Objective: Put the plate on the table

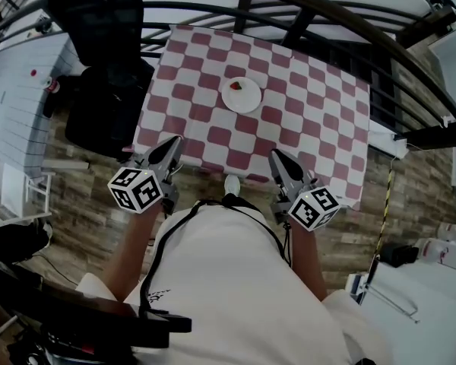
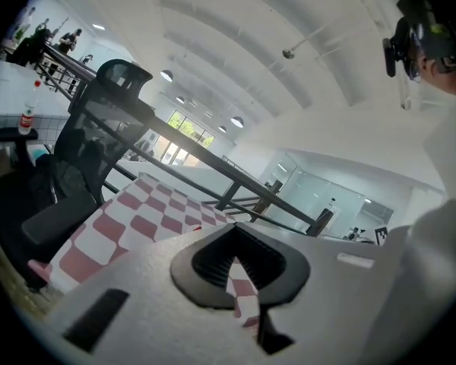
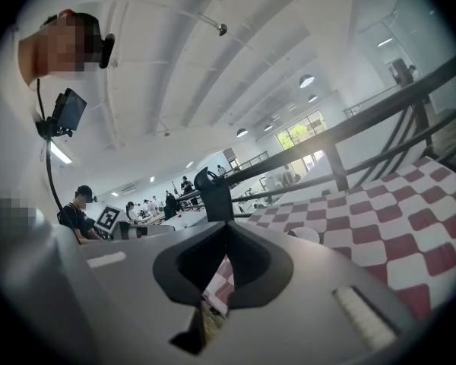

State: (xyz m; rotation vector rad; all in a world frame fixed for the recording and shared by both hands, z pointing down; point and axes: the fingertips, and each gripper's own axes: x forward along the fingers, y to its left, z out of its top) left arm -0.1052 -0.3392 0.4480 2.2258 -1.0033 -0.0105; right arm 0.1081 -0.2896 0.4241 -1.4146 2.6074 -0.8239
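Plate point(image 1: 242, 96): seen on worktop point(image 1: 319, 120), red item point(image 1: 235, 87) aboard.
Handling: judged stiff, light, brittle, slick; to be taken by rim.
L gripper point(image 1: 174, 141): jaws together, empty.
R gripper point(image 1: 274, 156): same.

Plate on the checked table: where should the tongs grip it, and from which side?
Likely the plate by its near rim, coming low over the table edge: it lies flat, so only the rim can be pinched, and the red bit sits toward the far side.

A large open hall: high ceiling point(image 2: 251, 36), railing point(image 1: 319, 0), checked table point(image 1: 304, 120), office chair point(image 1: 106, 67).
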